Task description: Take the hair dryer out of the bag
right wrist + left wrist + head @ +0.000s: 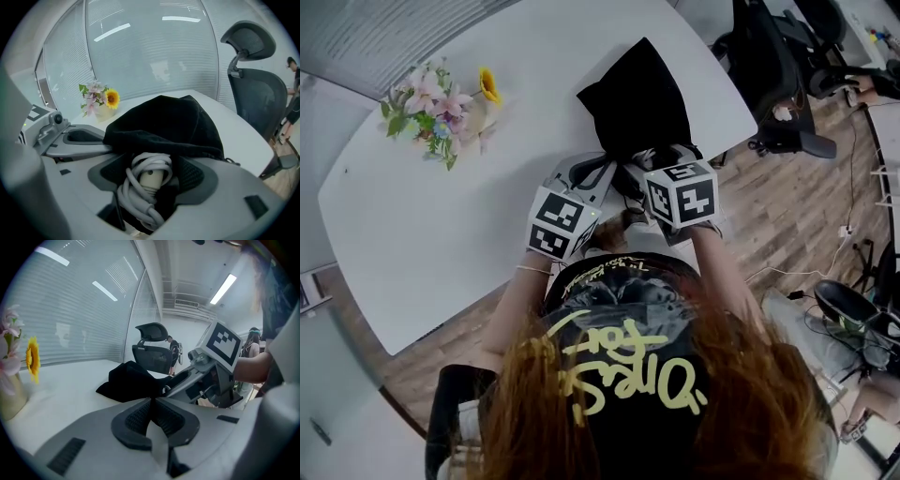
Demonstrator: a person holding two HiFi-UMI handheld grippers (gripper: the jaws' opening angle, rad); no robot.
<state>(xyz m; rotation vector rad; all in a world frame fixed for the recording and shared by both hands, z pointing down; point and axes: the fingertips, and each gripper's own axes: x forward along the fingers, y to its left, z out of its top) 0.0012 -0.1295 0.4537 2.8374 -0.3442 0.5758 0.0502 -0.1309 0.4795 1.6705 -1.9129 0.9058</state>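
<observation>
A black cloth bag [637,94] lies on the white table [441,216], its mouth towards me. My left gripper [602,176] is shut on the black fabric at the bag's mouth, and in the left gripper view [151,401] its pads meet on that edge of the bag [129,380]. My right gripper [150,176] is at the mouth from the right, jaws wide. The pale grey hair dryer handle end [151,179], wrapped in its coiled cord [140,201], sits between the pads with dark gaps on both sides. The rest of the dryer is hidden in the bag [164,122].
A vase of flowers [441,112] stands at the table's far left. A black office chair [778,75] stands past the table's right edge, over the wooden floor. The table's near edge is close under my hands.
</observation>
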